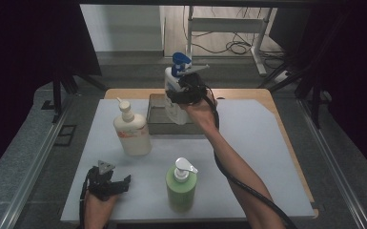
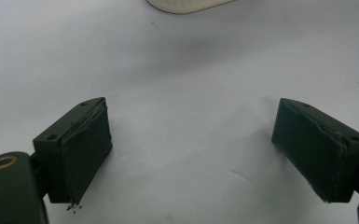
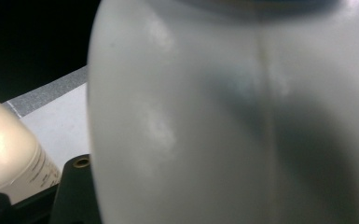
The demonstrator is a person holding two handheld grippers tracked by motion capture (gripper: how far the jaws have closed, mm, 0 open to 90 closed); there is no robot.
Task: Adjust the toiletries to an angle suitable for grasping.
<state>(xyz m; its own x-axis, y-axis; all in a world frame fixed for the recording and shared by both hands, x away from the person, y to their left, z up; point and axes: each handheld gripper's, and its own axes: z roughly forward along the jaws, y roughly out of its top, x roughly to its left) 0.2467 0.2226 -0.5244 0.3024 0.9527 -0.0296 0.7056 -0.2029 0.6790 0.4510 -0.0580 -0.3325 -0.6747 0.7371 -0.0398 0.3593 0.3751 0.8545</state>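
Observation:
My right gripper is shut on a white bottle with a blue pump top and holds it upright over a grey tray at the back of the mat. In the right gripper view the white bottle looms very close, with one black jaw showing at its lower left. My left gripper rests near the front left corner of the mat. Its jaws stand wide open in the left gripper view, with nothing but bare mat between them.
A cream pump bottle stands left of the tray; its side and base also appear. A green pump bottle stands front centre. The white mat lies on a wooden table.

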